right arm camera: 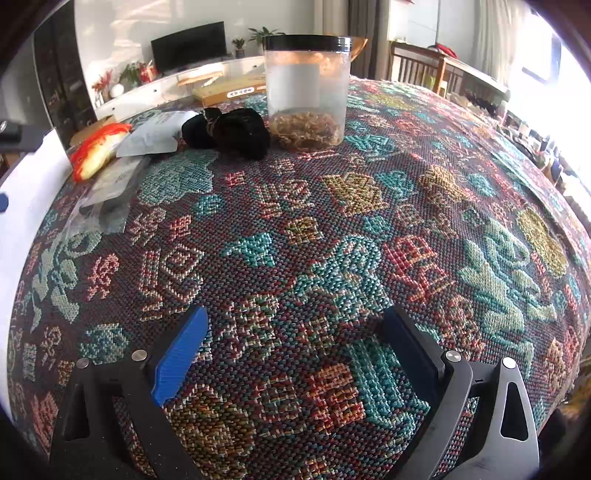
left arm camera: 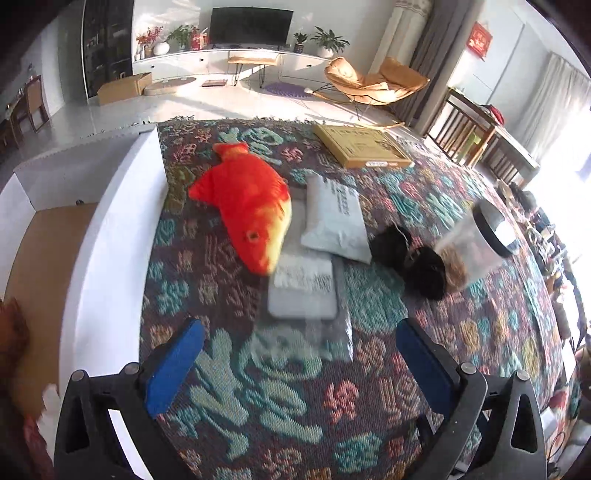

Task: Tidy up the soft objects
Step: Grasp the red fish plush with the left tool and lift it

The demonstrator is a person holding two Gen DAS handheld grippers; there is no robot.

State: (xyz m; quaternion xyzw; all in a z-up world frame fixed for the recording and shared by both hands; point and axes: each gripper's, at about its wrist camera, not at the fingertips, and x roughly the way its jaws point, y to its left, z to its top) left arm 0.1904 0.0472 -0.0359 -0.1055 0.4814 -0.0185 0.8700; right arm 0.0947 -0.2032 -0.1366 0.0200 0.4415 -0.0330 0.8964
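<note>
Both grippers stand wide open and hold nothing: the left gripper (left arm camera: 299, 354) hovers over the patterned woven cloth (left arm camera: 369, 302) near a clear plastic packet (left arm camera: 306, 295), and the right gripper (right arm camera: 295, 332) hangs above bare cloth (right arm camera: 295, 240). That cloth covers a broad flat surface whose white edge (left arm camera: 110, 240) runs along the left; beyond it lies a bright living room with a television (left arm camera: 251, 26), a tan lounge chair (left arm camera: 373, 79) and pale floor. Open cloth stretches ahead of the right gripper and off to its right.

An orange plush fish (left arm camera: 247, 199) lies near the white edge, its long axis running diagonally, tail toward the room and head toward the left gripper, overlapping the packet. Just beside it sits a grey soft pouch (left arm camera: 332, 218), then a black fuzzy bundle (left arm camera: 410, 258) touching a clear jar (right arm camera: 306, 85) with a black lid. A flat cardboard box (left arm camera: 362, 146) lies at the far edge.
</note>
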